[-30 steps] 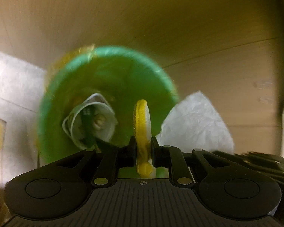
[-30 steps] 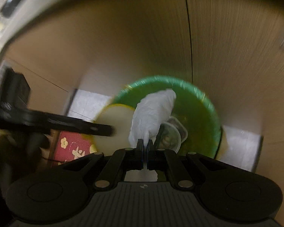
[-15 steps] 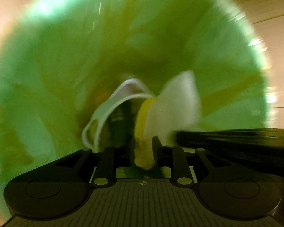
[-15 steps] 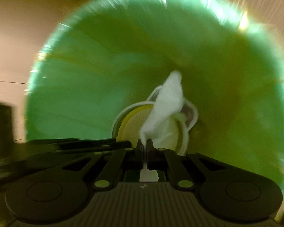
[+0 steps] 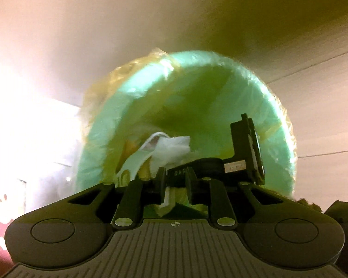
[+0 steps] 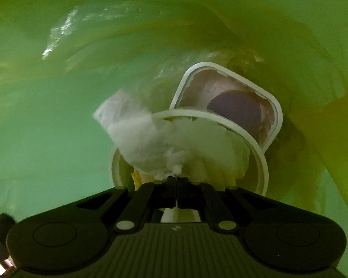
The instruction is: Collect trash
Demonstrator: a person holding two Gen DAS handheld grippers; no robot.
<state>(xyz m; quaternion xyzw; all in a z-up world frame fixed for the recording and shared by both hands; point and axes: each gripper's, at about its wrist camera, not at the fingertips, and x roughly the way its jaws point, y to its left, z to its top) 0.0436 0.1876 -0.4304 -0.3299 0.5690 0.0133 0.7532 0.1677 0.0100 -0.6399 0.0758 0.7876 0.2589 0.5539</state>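
The right tool point(image 6: 176, 180), deep in the green-lined bin point(image 6: 58, 120), pinches a white tissue point(image 6: 139, 136) above two discarded tubs (release pending). The left tool point(image 5: 175, 180), jaws narrowly apart, holds nothing visible; its load seems dropped.

The bin point(image 5: 97, 143) is standing on the floor point(image 5: 301, 34), its liner point(image 6: 58, 120) covering the inner wall. Two containers are lying inside at the bottom: the round tub point(image 6: 258, 159) in front, the squarish tub point(image 6: 275, 106) behind it and to the right. The tissue point(image 6: 136, 136) is draping over the round tub's left rim, reaching inside it.
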